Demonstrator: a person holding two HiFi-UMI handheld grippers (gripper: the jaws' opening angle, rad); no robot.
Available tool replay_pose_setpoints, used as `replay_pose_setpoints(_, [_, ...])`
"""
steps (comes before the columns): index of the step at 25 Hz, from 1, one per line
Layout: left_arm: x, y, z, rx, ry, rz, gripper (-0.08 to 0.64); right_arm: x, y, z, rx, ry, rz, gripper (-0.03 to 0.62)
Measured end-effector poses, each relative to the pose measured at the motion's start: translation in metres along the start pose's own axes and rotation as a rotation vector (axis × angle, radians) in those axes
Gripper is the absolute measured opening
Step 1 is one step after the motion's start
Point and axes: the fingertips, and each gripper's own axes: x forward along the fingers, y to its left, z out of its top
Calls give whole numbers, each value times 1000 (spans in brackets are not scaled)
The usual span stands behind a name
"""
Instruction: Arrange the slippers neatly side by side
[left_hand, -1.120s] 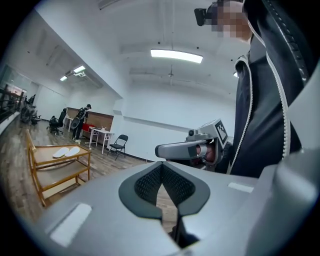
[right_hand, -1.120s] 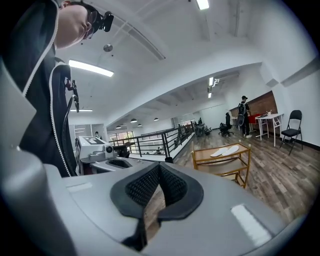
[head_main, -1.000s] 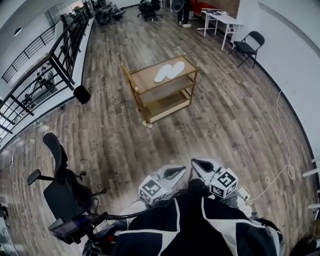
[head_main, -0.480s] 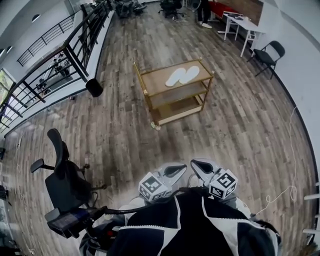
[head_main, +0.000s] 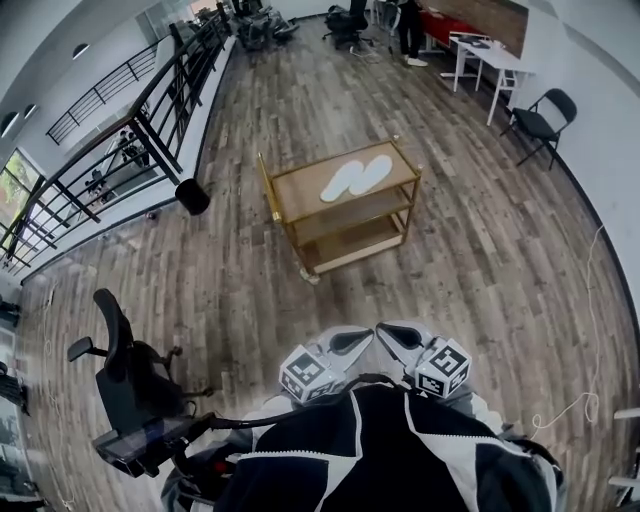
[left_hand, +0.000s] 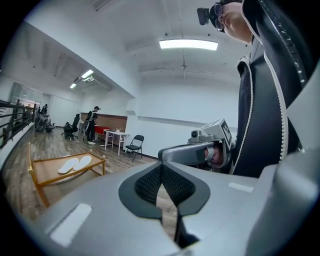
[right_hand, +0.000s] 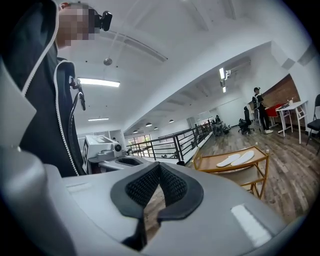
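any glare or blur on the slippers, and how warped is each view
Head view: strong fisheye, the railing bows, but the slippers sharp and evenly lit. Left gripper view: black rounded corners, ceiling light blown out. Right gripper view: same rounded corners, slippers small, clear.

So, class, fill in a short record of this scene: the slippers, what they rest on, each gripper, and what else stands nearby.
slippers: two white slippers, lying side by side
support: top shelf of a wooden cart with three levels
left gripper: shut, empty
right gripper: shut, empty
gap: cart stands apart from both grippers, across the wood floor
nearby: black office chair; folding chair
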Motion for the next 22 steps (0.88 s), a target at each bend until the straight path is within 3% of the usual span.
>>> replay_pose_setpoints(6, [41,15,9,1,14,9,15,-13,-39,8,7,-8,11,6])
replay_pose_setpoints(16, [66,53,12,-18,15,69,15,-9,-89,8,38,-4,10,6])
replay_pose_setpoints(22, [75,62,18,-15,1,66,15,-12,-104,9,48,2,-20,5])
